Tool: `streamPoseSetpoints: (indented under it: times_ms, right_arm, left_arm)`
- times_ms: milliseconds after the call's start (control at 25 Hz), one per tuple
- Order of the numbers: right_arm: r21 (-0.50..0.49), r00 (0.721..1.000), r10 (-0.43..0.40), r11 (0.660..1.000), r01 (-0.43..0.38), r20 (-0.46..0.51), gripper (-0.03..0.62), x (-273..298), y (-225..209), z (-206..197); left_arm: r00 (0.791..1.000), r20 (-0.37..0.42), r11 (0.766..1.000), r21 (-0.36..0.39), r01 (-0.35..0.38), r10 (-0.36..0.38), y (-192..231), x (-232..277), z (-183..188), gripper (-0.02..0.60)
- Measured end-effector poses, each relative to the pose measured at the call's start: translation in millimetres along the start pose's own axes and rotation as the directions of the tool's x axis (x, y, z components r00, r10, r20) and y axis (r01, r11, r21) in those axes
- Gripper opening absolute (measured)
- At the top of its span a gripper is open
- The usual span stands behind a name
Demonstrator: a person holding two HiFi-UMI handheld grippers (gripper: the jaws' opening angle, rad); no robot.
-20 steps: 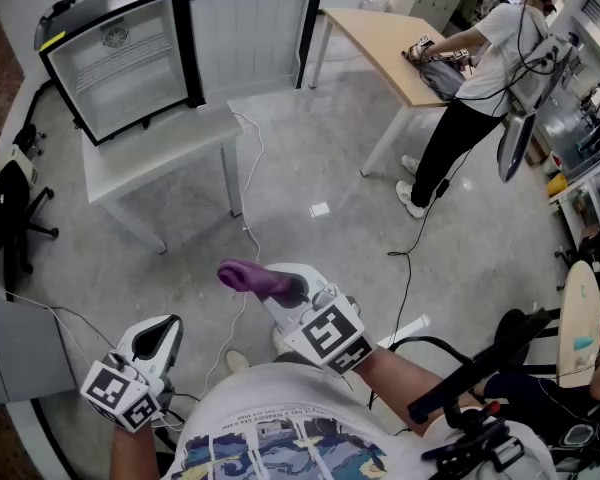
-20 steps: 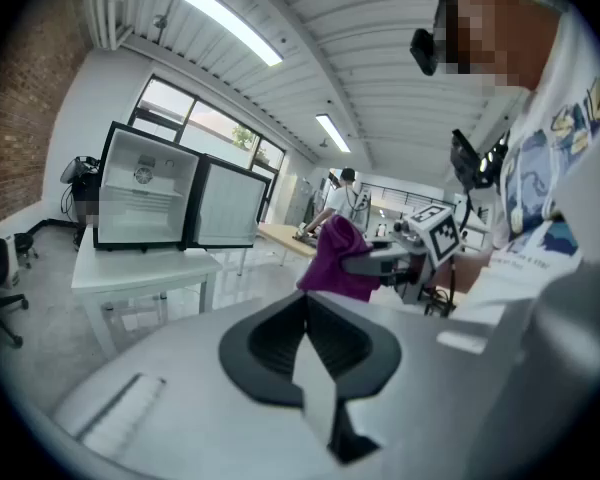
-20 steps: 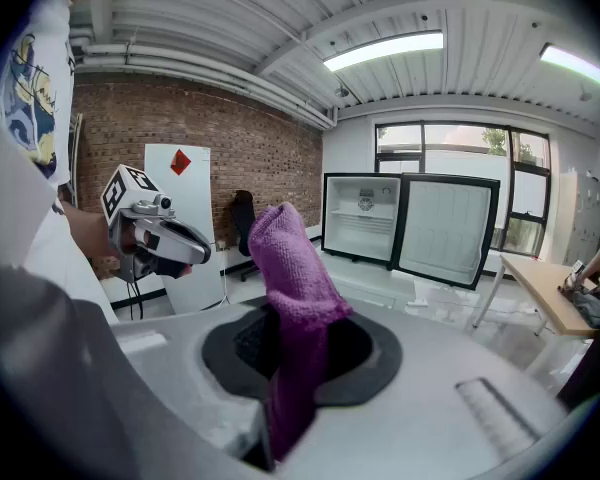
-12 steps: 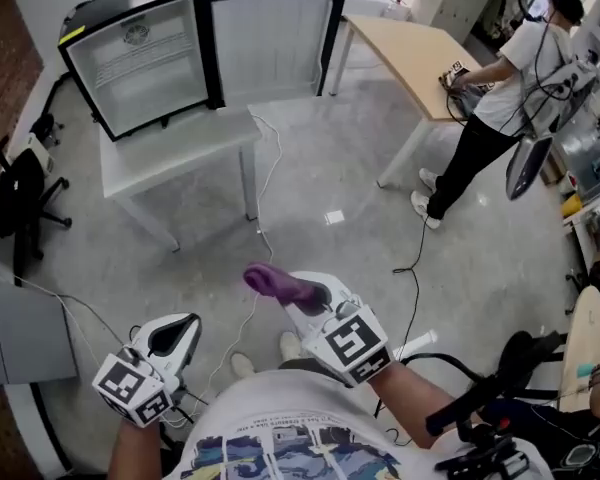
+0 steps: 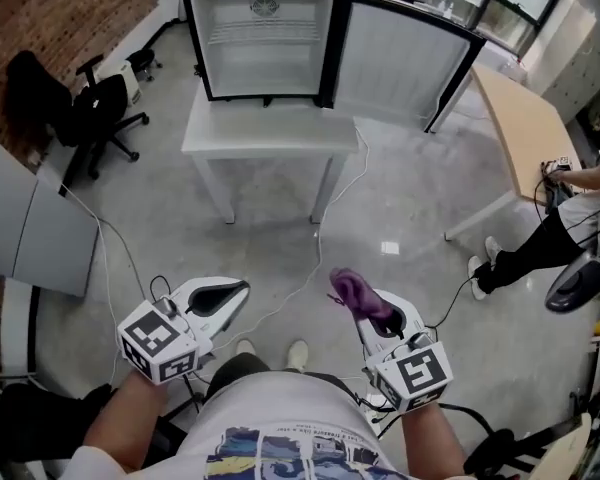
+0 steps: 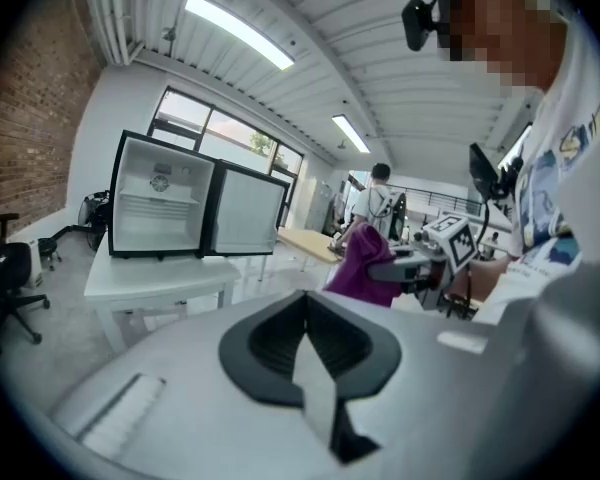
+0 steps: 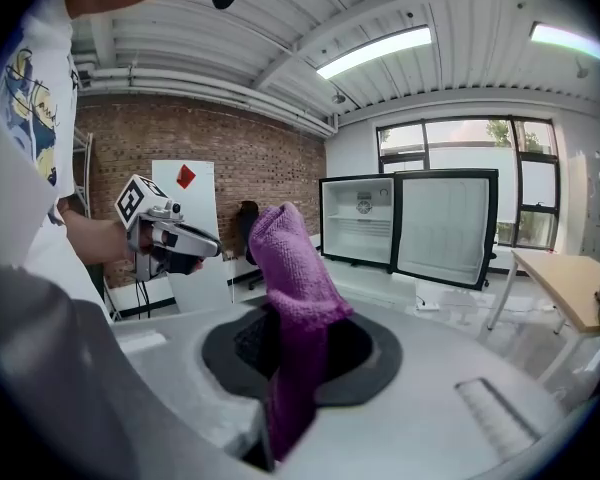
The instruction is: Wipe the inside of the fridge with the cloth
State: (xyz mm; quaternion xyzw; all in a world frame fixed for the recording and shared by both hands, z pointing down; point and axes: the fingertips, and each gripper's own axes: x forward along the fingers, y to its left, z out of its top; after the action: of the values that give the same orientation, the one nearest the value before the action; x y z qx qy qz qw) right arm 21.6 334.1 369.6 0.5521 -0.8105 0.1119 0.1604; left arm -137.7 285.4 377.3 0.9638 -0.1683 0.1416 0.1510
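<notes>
**Cloth held well away from the open fridge**

At the lower left of the head view, the left gripper (image 5: 238,288) has its fingers pressed together on nothing. At top centre the fridge (image 5: 265,38) stands open on the white bench (image 5: 270,136), its door (image 5: 405,63) swung out to the right. Lower right of centre, the right gripper (image 5: 372,310) has its fingers clenched on the purple cloth (image 5: 352,288), well apart from the fridge.
</notes>
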Motion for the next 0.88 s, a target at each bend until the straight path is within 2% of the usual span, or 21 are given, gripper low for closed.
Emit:
streamPoseSetpoints:
  times_ms: [200, 280, 400, 560, 760, 880]
  right_arm:
    - [-0.007, 0.998, 0.059, 0.998, -0.059, 0.010, 0.054, 11.0, -22.4, -6.9]
    - [-0.004, 0.997, 0.078, 0.997, -0.078, 0.000, 0.054, 14.9, -25.2, -10.0]
    - [0.010, 0.996, 0.093, 0.996, -0.093, 0.005, 0.054, 22.7, -28.2, -7.1]
    - [0.019, 0.996, 0.085, 0.996, -0.086, 0.016, 0.054, 47.4, -33.4, 11.7]
    - [-0.042, 0.990, 0.135, 0.990, -0.133, 0.032, 0.054, 97.5, -29.4, 39.6]
    - [-0.072, 0.989, 0.143, 0.988, -0.140, 0.035, 0.054, 130.5, -23.2, 64.7]
  left_arm:
    - [0.995, 0.029, 0.995, -0.013, -0.097, 0.097, 4.5, 11.9, 5.8, 0.006]
    - [0.994, 0.015, 0.994, -0.036, -0.105, 0.105, 2.5, 11.6, 1.7, 0.006]
    - [0.995, -0.017, 0.994, -0.046, -0.097, 0.096, 2.3, 14.4, -2.5, 0.006]
    - [0.997, 0.000, 0.997, -0.035, -0.071, 0.071, 16.2, 27.2, 13.5, 0.006]
    - [1.000, 0.030, 1.000, -0.010, -0.003, 0.004, 50.6, 38.6, 36.1, 0.006]
    - [0.999, 0.044, 1.000, 0.008, -0.001, 0.001, 81.0, 32.7, 48.4, 0.006]
